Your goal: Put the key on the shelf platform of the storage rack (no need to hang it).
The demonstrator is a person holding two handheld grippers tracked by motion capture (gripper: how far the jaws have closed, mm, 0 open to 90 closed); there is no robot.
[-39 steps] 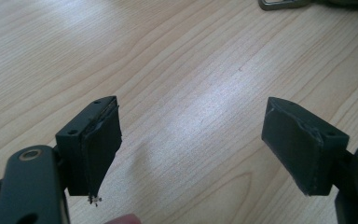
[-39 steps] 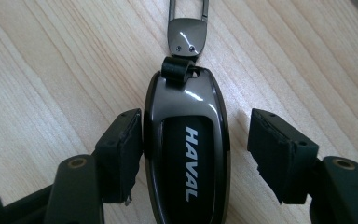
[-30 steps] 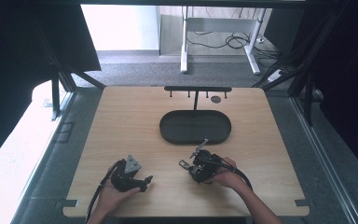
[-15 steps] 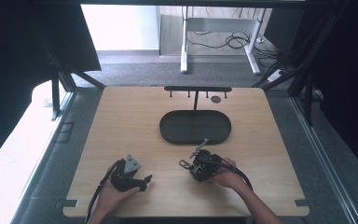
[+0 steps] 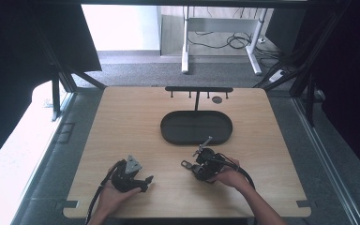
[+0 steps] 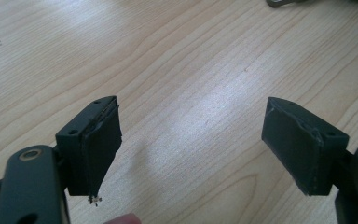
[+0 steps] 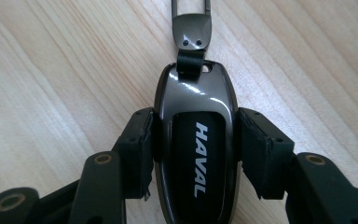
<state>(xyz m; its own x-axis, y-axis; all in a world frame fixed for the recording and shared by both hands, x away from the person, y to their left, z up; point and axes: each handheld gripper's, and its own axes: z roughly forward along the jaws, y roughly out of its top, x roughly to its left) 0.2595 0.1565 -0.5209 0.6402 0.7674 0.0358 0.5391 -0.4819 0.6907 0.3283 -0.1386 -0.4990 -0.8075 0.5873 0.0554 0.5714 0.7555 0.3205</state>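
You are holding two grippers over one wooden bench (image 5: 122, 122). Your right gripper (image 7: 193, 140) has just been closing its jaws and is clamping one dark Haval car key fob (image 7: 196, 149), lying near one black oval tray (image 5: 168, 129). Your left gripper (image 6: 191, 140) is keeping its jaws wide apart, gripping nothing.

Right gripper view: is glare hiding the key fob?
Right gripper view: bright streaks cross the key fob's glossy top, but its white lettering stays sharp. Left gripper view: a soft pale sheen on the table, fingers in focus. High view: window washed out.
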